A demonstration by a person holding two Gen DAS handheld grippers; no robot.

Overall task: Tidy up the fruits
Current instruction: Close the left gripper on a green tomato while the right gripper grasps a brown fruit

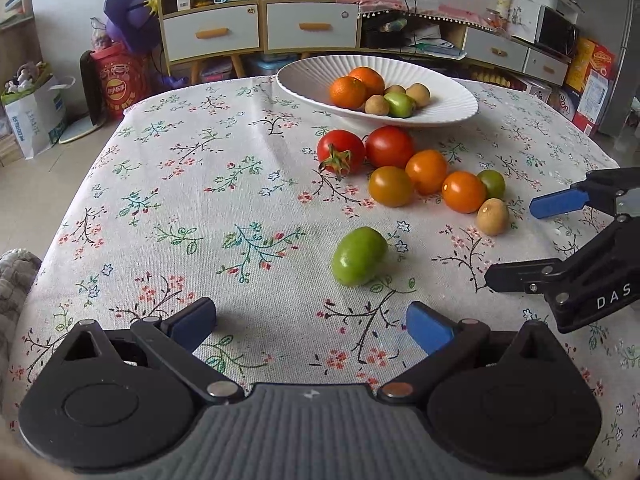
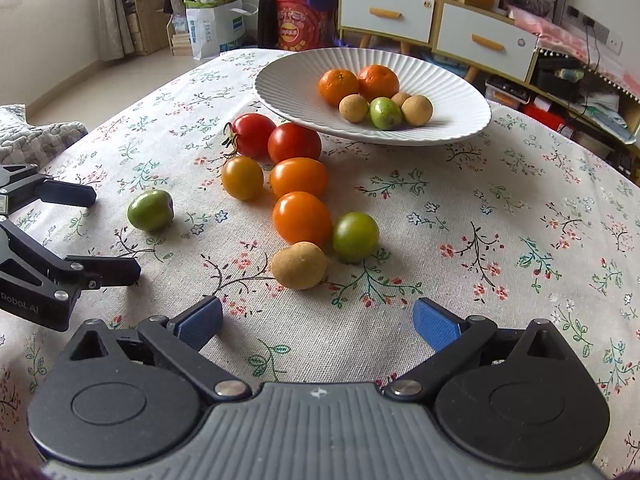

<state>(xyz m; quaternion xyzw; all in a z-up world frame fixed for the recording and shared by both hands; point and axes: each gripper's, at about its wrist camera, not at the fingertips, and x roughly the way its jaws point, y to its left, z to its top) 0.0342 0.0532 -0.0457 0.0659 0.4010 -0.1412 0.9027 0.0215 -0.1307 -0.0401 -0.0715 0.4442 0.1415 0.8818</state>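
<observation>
A white ribbed plate [image 1: 304,80] [image 2: 288,84] at the far side of the table holds two oranges, a green fruit and small tan fruits. In front of it lies a cluster: two red tomatoes [image 1: 388,146] [image 2: 294,142], orange tomatoes [image 1: 464,192] [image 2: 302,218], a small green tomato [image 2: 355,236] and a tan fruit [image 1: 493,216] [image 2: 299,265]. A lone green fruit [image 1: 360,255] [image 2: 150,210] lies just ahead of my left gripper [image 1: 310,326], which is open and empty. My right gripper [image 2: 318,320] is open too, just short of the tan fruit.
A floral tablecloth [image 1: 180,200] covers the table. Beyond its far edge stand a drawer cabinet [image 1: 260,28], bags and boxes on the floor. Each gripper shows in the other's view: the right one [image 1: 520,244] at the right edge, the left one [image 2: 116,236] at the left edge.
</observation>
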